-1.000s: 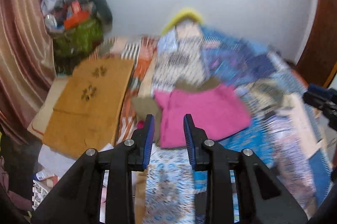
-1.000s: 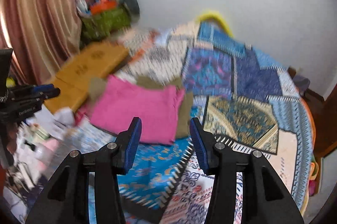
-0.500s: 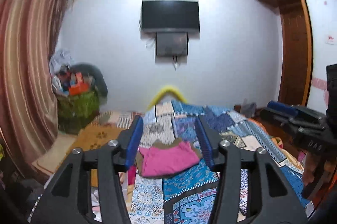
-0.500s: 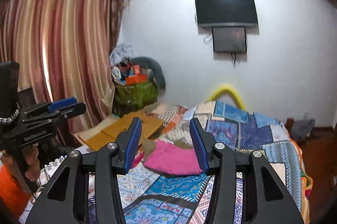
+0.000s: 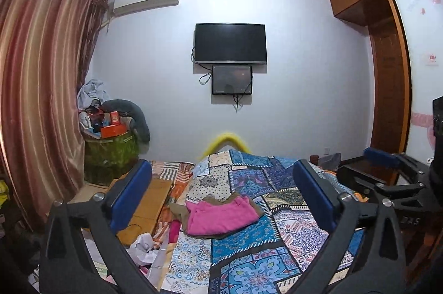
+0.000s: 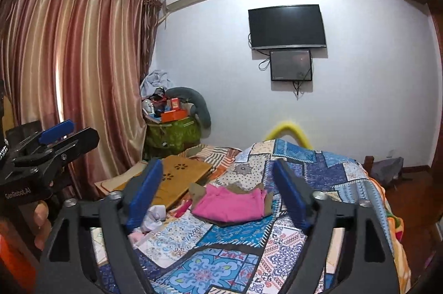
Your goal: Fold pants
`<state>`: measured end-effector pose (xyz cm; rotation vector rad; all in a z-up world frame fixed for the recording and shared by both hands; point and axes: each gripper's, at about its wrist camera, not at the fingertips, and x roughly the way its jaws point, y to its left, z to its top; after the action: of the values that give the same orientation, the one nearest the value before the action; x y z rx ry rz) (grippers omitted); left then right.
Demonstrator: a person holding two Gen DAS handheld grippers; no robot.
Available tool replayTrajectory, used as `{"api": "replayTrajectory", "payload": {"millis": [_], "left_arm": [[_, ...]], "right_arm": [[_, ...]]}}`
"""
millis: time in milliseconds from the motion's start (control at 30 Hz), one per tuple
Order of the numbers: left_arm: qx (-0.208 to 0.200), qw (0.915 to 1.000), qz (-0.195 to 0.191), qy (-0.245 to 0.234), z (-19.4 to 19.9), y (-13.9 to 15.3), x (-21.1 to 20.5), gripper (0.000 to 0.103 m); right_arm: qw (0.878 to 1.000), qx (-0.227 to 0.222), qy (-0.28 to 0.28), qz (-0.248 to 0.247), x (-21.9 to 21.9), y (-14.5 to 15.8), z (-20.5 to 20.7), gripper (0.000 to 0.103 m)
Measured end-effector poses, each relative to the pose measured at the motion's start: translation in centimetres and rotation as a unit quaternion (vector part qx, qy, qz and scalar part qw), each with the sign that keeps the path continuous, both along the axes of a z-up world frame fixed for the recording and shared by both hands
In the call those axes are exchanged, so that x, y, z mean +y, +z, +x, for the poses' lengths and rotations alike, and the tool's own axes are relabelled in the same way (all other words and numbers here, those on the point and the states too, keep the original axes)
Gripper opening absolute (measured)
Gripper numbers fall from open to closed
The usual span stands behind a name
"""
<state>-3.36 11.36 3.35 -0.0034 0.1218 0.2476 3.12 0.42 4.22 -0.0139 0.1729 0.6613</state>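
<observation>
2 grippers' fingers wide apart and empty, left point(image 5: 221, 194), right point(image 6: 218, 188), folded pink pants point(image 5: 221, 216) on quilt point(image 5: 249, 260)

You are looking at a bed point(image 5: 277, 247) point(image 6: 318, 172) lying under a patchwork quilt point(image 5: 249, 266) point(image 6: 221, 260) of blue, white and purple panels. Sitting directly on that quilt near the centre is a folded pink garment point(image 5: 221, 218) point(image 6: 231, 204), resting on top of an olive-brown one point(image 5: 177, 212) point(image 6: 198, 190) that is sticking out at its 9 o'clock side and far edge. At the bed's 9 o'clock edge, crumpled white paper point(image 5: 142, 245) point(image 6: 155, 216) is lying.
</observation>
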Motion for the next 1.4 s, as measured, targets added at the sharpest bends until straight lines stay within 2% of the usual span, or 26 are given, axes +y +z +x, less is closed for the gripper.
{"api": "replayTrajectory", "payload": {"millis": [67, 167, 500, 1400], "left_arm": [[0.003, 1.0, -0.006, 0.0, 0.1, -0.3, 0.3, 0.103], [0.009, 0.9998, -0.017, -0.005, 0.4, -0.6, 0.6, 0.103], [0.02, 0.9994, -0.027, -0.004, 0.8, -1.5, 0.7, 0.103], [0.025, 0.9989, -0.038, -0.008, 1.5, -2.1, 0.9, 0.103]], "right_arm": [[1.0, -0.01, -0.015, -0.001, 0.0, 0.0, -0.1, 0.103], [1.0, -0.018, -0.023, -0.007, 0.0, 0.1, -0.5, 0.103], [1.0, -0.002, -0.02, 0.001, -0.7, -0.6, -0.9, 0.103], [1.0, 0.008, -0.019, 0.013, -1.2, -0.4, -1.5, 0.103]]}}
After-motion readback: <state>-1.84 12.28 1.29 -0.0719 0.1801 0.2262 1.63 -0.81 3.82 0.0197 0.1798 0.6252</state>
